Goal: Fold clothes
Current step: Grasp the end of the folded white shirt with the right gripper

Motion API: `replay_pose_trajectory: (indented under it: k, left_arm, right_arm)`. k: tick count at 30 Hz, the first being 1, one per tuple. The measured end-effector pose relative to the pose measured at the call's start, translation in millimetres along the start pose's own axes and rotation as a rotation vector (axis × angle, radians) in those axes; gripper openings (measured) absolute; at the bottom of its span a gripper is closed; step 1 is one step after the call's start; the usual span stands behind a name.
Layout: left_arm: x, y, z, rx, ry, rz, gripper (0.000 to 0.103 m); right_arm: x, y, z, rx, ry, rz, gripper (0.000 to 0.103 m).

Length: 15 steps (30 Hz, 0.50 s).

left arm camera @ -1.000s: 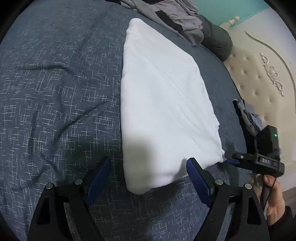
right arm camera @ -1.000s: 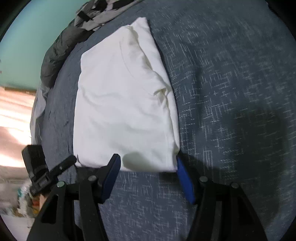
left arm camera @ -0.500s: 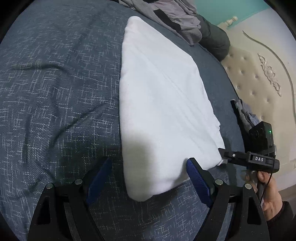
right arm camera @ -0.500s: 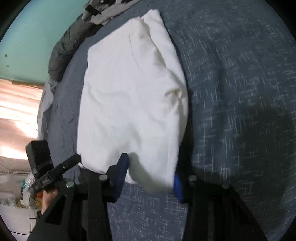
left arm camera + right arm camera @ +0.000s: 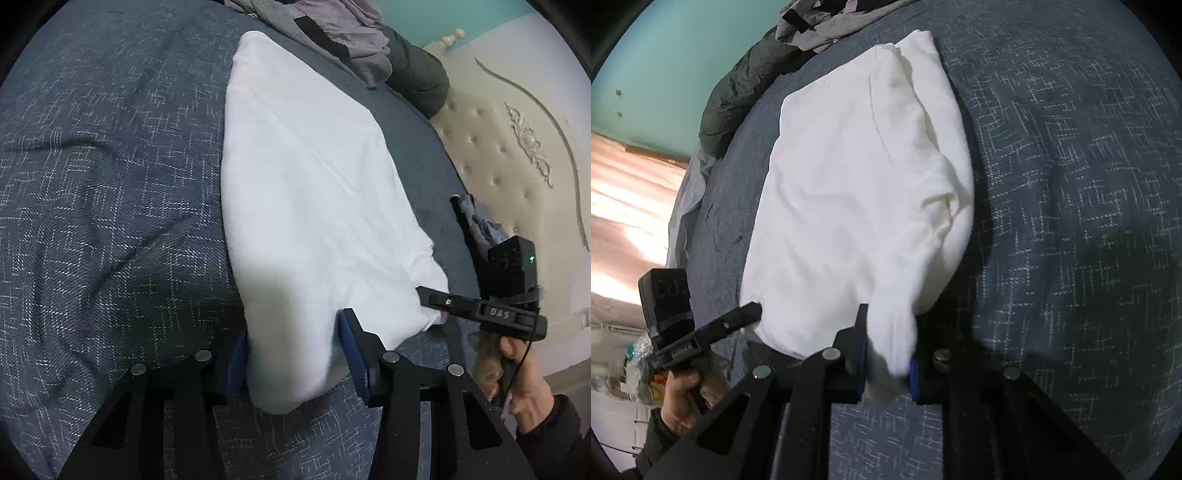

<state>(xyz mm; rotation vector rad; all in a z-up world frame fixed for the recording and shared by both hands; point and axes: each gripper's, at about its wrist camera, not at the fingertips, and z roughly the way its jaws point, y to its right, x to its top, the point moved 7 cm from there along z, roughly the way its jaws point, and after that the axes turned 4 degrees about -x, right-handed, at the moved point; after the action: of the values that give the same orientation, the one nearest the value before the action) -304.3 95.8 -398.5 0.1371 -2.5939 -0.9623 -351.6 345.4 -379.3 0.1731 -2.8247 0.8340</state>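
A folded white garment lies lengthwise on a blue-grey bedspread. My left gripper has the garment's near left corner bunched between its blue pads, which touch the cloth on both sides while the jaws are closing. In the right wrist view the same garment runs away from my right gripper, whose jaws are closing and squeeze the near right corner into a narrow wad. One of the right gripper's fingers shows at that corner in the left wrist view.
A heap of grey clothes and a dark jacket lie past the garment's far end. A cream tufted headboard stands to the right. A person's hand holds the right gripper, another hand the left.
Both pairs of jaws have narrowed onto the garment's near corners. The cloth, flat before, now bulges up between the pads, and the near edge has drawn together.
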Motion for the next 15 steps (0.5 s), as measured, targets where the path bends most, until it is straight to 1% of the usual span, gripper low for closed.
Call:
replay_pose_trajectory:
  k: [2, 3, 5, 8, 10, 11, 12, 15]
  left_arm:
    - [1, -4, 5, -0.005, -0.003, -0.017, 0.051]
    - [2, -5, 6, -0.015, -0.004, -0.024, 0.053]
    - [3, -6, 9, -0.029, -0.006, -0.033, 0.053]
    - [5, -3, 11, -0.026, -0.009, -0.013, 0.053]
    - [4, -1, 8, -0.011, -0.007, 0.01, 0.046]
    - [4, 0, 5, -0.005, -0.004, 0.021, 0.034]
    - [3, 2, 2, -0.002, 0.0, 0.029, 0.028]
    - [6, 12, -9, -0.002, 0.017, 0.054, 0.024]
  right_arm:
    - [1, -2, 8, -0.008, -0.001, 0.0, 0.019]
    - [1, -1, 8, -0.01, 0.001, 0.003, 0.019]
    - [1, -2, 12, -0.018, 0.007, -0.012, 0.019]
    - [2, -9, 17, -0.035, 0.021, -0.04, 0.016]
    - [3, -14, 14, -0.043, 0.037, -0.061, 0.013]
    - [3, -16, 10, -0.047, 0.05, -0.077, 0.012]
    - [4, -20, 6, -0.05, 0.062, -0.094, 0.011]
    - [9, -37, -10, -0.045, 0.108, -0.14, 0.011]
